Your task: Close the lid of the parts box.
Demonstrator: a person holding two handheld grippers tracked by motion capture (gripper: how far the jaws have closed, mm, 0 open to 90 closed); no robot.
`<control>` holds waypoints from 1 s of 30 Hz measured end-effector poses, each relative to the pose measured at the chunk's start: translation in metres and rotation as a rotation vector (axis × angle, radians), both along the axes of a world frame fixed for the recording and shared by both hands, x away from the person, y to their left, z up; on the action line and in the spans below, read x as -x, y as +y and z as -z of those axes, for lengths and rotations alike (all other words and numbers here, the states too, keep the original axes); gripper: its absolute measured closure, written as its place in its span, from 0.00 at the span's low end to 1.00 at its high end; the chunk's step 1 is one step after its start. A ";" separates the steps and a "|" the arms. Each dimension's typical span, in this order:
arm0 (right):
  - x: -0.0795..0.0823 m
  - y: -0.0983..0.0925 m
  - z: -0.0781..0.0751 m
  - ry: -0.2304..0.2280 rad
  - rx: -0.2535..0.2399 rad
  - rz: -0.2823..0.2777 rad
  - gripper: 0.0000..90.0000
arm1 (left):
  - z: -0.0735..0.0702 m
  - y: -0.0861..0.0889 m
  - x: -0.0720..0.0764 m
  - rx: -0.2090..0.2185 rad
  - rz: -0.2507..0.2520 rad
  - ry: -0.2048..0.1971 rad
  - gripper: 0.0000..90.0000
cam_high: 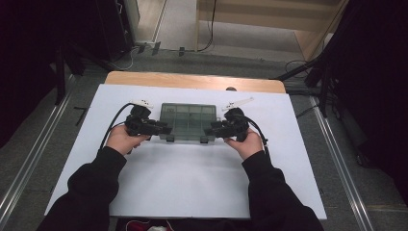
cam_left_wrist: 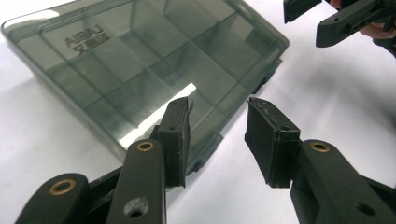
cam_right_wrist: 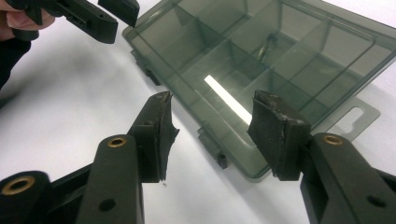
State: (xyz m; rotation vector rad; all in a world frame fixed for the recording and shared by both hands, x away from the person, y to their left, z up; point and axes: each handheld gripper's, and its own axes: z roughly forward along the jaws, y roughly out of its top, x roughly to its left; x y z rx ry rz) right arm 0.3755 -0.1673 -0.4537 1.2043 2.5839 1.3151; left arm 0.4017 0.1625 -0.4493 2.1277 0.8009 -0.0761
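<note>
The smoky compartment box (cam_high: 187, 121) lies shut at mid-frame on the table (cam_high: 192, 187), latches apparently unopened. Both the left gripper (cam_high: 165, 129) and the right gripper (cam_high: 209, 130) flank its near corners, fingers spread, pinching nothing.

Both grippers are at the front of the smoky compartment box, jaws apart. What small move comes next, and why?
Probably ease the right gripper forward onto the front latch of the box. Its lid looks shut, both latches seem unopened, and both the right and the left gripper stand open with nothing between the pads.
</note>
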 end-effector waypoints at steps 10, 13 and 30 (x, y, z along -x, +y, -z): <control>0.018 0.001 -0.004 -0.048 -0.035 -0.031 0.45 | -0.003 -0.002 0.015 0.015 0.013 -0.033 0.52; 0.023 0.001 -0.005 -0.051 -0.028 -0.044 0.41 | -0.004 -0.003 0.021 0.024 0.012 -0.047 0.46; 0.051 -0.009 -0.001 -0.065 -0.025 -0.067 0.34 | -0.001 -0.004 0.052 0.029 0.016 -0.083 0.39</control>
